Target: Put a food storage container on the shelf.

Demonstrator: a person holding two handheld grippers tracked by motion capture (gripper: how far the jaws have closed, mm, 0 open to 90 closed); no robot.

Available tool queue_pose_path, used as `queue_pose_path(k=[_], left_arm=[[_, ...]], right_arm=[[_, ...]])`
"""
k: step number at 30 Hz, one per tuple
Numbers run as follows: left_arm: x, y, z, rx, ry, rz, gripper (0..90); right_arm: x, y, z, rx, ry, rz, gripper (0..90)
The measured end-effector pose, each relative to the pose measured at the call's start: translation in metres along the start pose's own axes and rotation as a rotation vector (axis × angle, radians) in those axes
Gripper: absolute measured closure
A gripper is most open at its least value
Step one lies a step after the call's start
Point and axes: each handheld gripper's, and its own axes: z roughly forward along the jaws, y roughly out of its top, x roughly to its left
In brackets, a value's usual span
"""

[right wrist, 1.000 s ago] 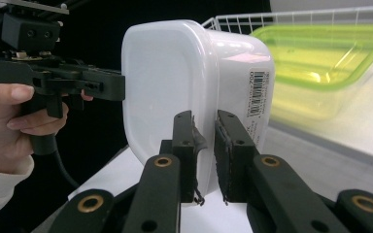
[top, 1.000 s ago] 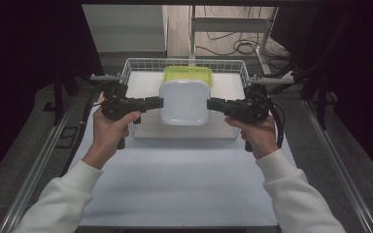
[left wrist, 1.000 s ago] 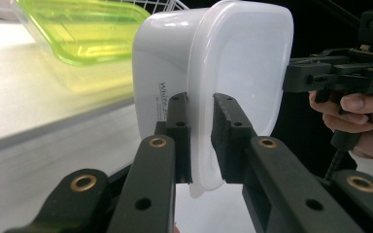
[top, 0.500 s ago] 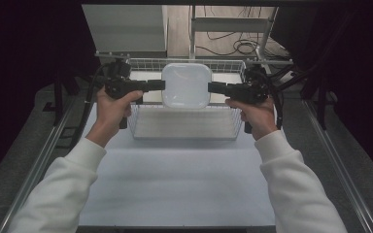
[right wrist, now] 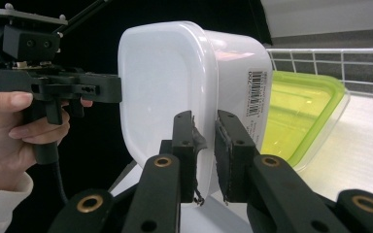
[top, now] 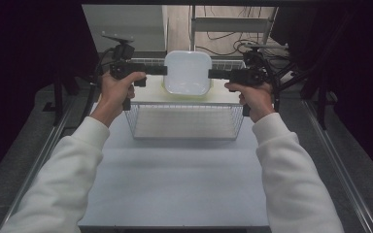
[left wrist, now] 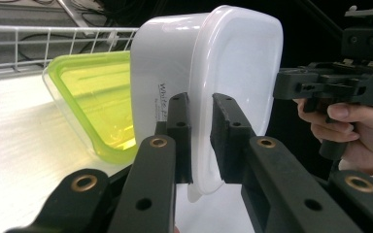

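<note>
In the left gripper view, the two black jaws of the left gripper [left wrist: 201, 141] were almost closed and pinched the rim of the white container [left wrist: 233, 73] between their pads. In the right gripper view, the right gripper [right wrist: 205, 150] did the same on the opposite rim, its jaws also narrow, with the thin plastic edge pressed between them. So the container hung between the two grippers, held at both sides and touching nothing below.

Seen from the high view, the near part of the white table [top: 175, 184] was bare, and the wire basket [top: 184, 131] stood beyond it. The container was in the air above the far part of the basket, with the left gripper [top: 162, 71] and the right gripper [top: 211, 74] at its two sides. Behind it, inside the basket, a green-lidded box [left wrist: 92, 97] leaned tilted near the far wire wall.

The step in hand seemed to be carrying the container with both grippers together. To do it well, both hands should travel at the same speed and keep the same distance from each other, otherwise the rim could slip from one pair of pads or the thin plastic could bend. It would also be wise to keep the container level and clear of the basket's wire edge and of the green-lidded box.
</note>
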Motion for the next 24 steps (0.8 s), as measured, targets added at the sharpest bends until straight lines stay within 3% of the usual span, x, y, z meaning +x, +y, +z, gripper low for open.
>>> queue_pose_path(k=[10,24], left_arm=[[0.009,0.020,0.003,0.004,-0.010,-0.043,78.7],[0.027,0.024,0.018,0.047,-0.017,-0.139,78.7]], right_arm=[[-0.004,0.024,0.005,0.014,-0.010,0.036,79.0],[-0.023,0.028,0.017,0.061,-0.008,0.136,78.5]])
